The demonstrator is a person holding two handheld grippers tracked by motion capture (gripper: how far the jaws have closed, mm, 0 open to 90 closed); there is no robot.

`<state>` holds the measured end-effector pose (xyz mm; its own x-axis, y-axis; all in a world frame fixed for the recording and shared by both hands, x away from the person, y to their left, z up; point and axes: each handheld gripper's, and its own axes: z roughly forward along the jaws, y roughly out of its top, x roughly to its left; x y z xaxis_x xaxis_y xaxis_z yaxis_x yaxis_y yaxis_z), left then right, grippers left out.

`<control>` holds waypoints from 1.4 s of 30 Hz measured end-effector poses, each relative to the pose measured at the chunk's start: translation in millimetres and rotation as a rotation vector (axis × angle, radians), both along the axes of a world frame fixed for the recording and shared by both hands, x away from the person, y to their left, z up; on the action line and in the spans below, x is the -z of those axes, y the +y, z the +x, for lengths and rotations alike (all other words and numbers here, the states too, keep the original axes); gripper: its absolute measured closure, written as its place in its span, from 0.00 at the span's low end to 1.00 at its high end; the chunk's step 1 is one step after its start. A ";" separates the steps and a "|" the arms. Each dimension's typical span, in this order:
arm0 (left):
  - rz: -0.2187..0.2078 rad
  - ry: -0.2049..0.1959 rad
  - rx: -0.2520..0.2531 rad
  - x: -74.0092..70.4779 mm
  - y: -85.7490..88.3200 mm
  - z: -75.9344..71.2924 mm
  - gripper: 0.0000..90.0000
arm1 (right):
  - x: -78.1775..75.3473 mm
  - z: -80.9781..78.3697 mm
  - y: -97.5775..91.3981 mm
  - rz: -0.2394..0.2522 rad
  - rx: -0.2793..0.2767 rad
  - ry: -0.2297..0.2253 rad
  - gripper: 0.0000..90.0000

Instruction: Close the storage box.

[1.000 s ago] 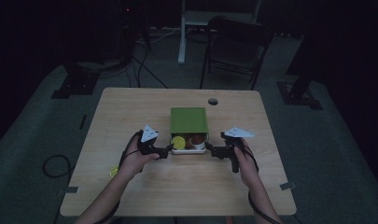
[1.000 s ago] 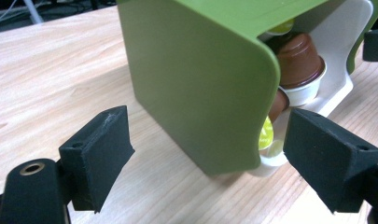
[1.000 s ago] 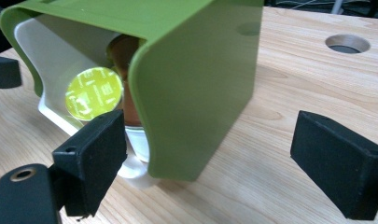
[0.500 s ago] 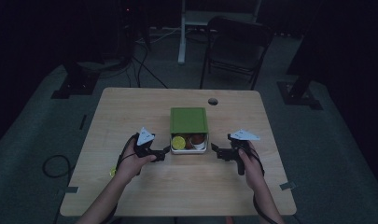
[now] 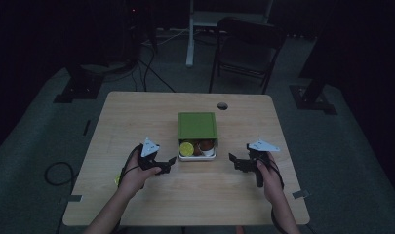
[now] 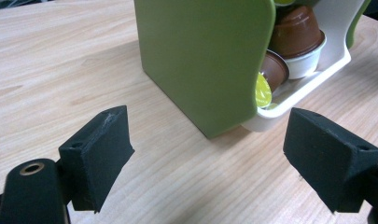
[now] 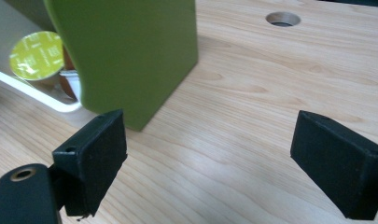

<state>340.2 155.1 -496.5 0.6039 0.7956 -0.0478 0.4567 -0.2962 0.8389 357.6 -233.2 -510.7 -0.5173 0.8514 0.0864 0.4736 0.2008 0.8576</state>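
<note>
A green box (image 5: 197, 125) stands mid-table, its white drawer (image 5: 181, 157) pulled out toward me. Inside lie a yellow-green capsule (image 5: 187, 147) and brown capsules (image 5: 205, 145). My left gripper (image 5: 170, 163) rests on the table just left of the drawer, open, nothing between its jaws. My right gripper (image 5: 232, 161) sits a short way right of the drawer, open and empty too. In the left gripper view the open gripper (image 6: 210, 149) faces the box's corner (image 6: 200, 51), with the drawer (image 6: 312, 77) and capsules (image 6: 296, 30) to the right. In the right gripper view the open gripper (image 7: 210, 158) faces bare wood beside the box (image 7: 130, 46).
The wooden table (image 5: 136, 117) has a round cable hole (image 5: 222, 106) behind the box. A dark chair (image 5: 246, 53) stands beyond the far edge. Cables and stand bases lie on the floor at the left (image 5: 83, 87) and right (image 5: 312, 97).
My right gripper has drawn away to the right from the drawer and slightly toward me. The left gripper, box and drawer have stayed put.
</note>
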 end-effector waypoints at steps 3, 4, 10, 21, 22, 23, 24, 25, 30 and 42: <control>0.004 0.004 0.000 1.2 0.4 -2.8 0.17 | 2.1 -2.3 -5.7 -0.012 0.013 -0.003 0.12; 0.006 0.008 -0.002 1.6 0.5 -3.8 0.17 | 2.9 -3.0 -7.5 -0.013 0.021 -0.003 0.12; 0.003 0.025 0.004 7.9 0.2 -10.7 0.17 | 8.0 -9.4 -18.1 -0.028 0.055 0.003 0.12; 0.036 0.033 -0.005 16.7 -1.1 -24.4 0.17 | 17.8 -23.1 -37.6 -0.077 0.109 0.016 0.12; 0.041 0.035 -0.002 17.0 -1.6 -26.2 0.17 | 18.3 -23.9 -39.0 -0.079 0.112 0.016 0.12; 0.042 0.039 0.001 17.4 -2.1 -27.6 0.17 | 19.1 -25.5 -41.1 -0.082 0.119 0.019 0.12; 0.041 0.040 0.004 17.9 -2.6 -29.0 0.17 | 19.7 -26.6 -42.7 -0.083 0.124 0.021 0.12; 0.043 0.043 0.006 18.3 -2.8 -30.2 0.17 | 20.5 -27.7 -44.3 -0.085 0.128 0.022 0.12; 0.040 0.058 -0.002 21.6 -2.6 -35.8 0.17 | 24.1 -33.7 -53.1 -0.091 0.160 0.024 0.12; 0.061 0.080 -0.027 30.1 0.5 -47.3 0.17 | 34.2 -41.8 -69.9 -0.186 0.288 0.060 0.12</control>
